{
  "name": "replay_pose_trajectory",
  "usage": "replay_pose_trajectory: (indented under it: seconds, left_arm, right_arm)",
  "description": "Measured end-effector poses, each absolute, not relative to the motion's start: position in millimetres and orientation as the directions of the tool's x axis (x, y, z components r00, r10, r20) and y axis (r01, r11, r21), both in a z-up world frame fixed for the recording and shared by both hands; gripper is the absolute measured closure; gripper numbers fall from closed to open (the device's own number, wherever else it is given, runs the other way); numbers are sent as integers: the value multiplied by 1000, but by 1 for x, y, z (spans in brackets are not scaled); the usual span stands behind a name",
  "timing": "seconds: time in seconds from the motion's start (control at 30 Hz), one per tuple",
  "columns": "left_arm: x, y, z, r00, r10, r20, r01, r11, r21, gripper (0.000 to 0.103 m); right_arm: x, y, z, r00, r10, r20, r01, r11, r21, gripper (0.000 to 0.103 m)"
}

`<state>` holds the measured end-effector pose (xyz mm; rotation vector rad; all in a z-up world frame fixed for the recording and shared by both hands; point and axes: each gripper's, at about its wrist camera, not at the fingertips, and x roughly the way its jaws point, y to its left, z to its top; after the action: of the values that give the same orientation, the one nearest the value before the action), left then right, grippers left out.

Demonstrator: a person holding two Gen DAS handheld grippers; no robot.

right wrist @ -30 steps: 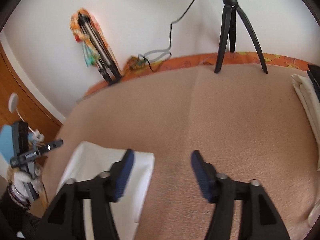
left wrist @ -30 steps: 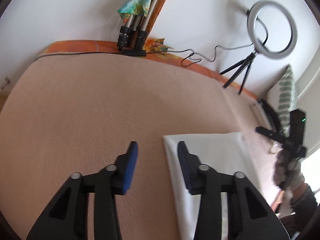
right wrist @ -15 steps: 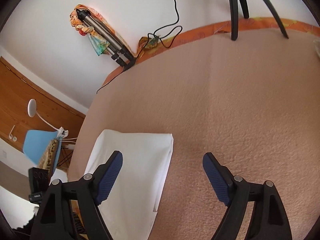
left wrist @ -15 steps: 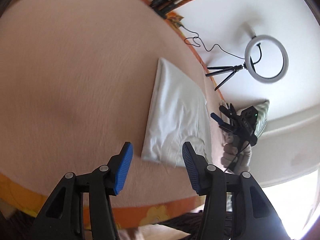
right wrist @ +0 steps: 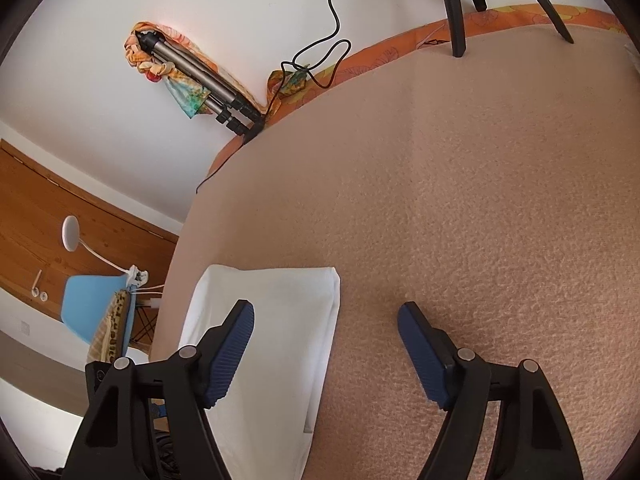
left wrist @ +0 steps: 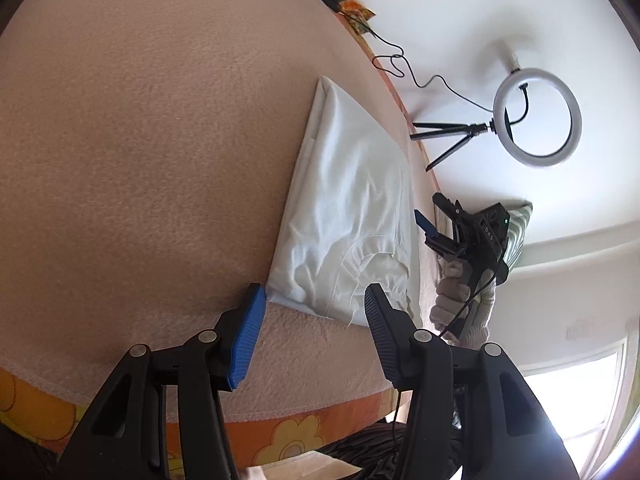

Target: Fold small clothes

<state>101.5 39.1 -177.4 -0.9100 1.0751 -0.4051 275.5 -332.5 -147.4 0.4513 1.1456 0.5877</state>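
Left tongs (left wrist: 312,308) rolled, dropped to white folded cotton garment's (left wrist: 352,208) near edge, apart, empty. Right tongs (right wrist: 326,320) closing, nothing clamped, straddling its side edge. Next fold imminent.

A bed (right wrist: 480,200) covered by a peach fleece blanket (left wrist: 140,140) carried the work. A folded white garment (left wrist: 352,208) lay flat near its front edge. A small tripod (left wrist: 444,142) stood at the far side, beside an orange flowered sheet (right wrist: 384,60) showing along the border
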Motion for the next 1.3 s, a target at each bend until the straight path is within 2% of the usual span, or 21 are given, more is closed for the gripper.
replay_pose_trajectory:
  seconds: [0.13,0.23,0.6,0.73,0.83,0.87,0.9,1.03,1.17,1.3]
  left_arm:
    - [105,35,-177,456,-686,-567,-123,582,-804,53]
    - [107,33,-175,458,-681,-572,-115,592,-797,53]
    - [113,22,-171,471,-669,-575,-78,618,-782,54]
    - [117,13,-167,471,-652,-595,-54,651,-757,56]
    - [119,12,-169,473,-631,-615,-61,673,-737,74]
    - [119,14,-171,473,-625,-621,-73,674,-735,85]
    - [119,15,-173,474,-619,-627,-84,677,-731,88]
    - [116,12,-169,487,-590,-644,-62,712,-700,90]
    - [114,1,-157,499,-531,-685,-1,790,-613,91]
    - [109,-17,-139,535,-441,-721,100,880,-464,91]
  right_arm:
    - [281,-336,-153,302,675,-673,-190,735,651,25]
    - [284,-334,-161,285,705,-650,-186,706,683,46]
    - [293,-300,-169,242,757,-607,-244,653,717,47]
    - [293,-287,-170,234,738,-633,-260,675,691,64]
    - [293,-287,-171,225,730,-645,-265,683,680,71]
    - [292,-287,-171,226,725,-651,-266,689,674,75]
    - [292,-287,-170,231,715,-660,-266,699,664,77]
    - [289,-285,-167,242,691,-681,-278,722,634,94]
    - [284,-276,-153,269,642,-718,-329,762,558,97]
    - [274,-265,-132,322,570,-756,-387,808,444,98]
